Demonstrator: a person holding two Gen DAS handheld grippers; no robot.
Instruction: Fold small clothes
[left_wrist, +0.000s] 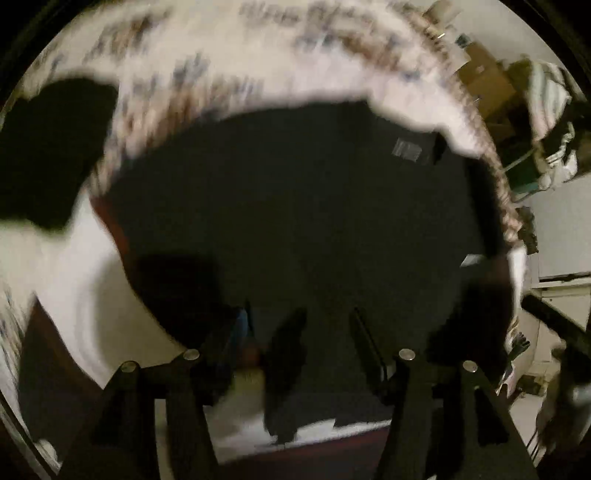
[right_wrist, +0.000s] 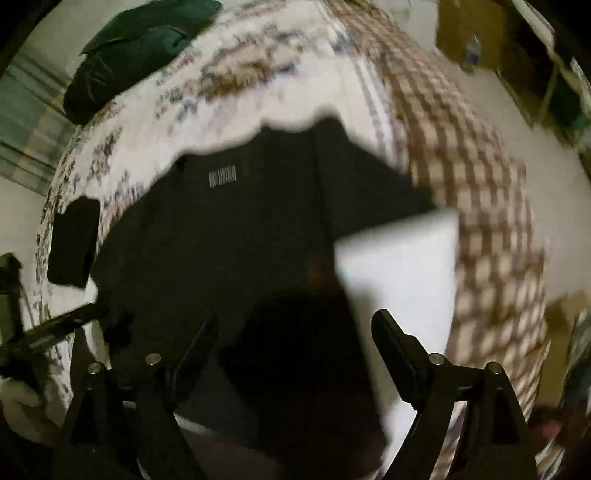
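Now I am hovering both grippers, left (left_wrist: 325, 332) and right (right_wrist: 291, 339), jaws apart and empty, above the black shirt (right_wrist: 240, 229), lining up a corner pinch.

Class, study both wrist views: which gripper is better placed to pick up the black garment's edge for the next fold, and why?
Probably the right gripper. Its jaws stand wide open over the black garment, beside the white sheet. The left gripper is only partly open above dark cloth; blur hides any edge there.
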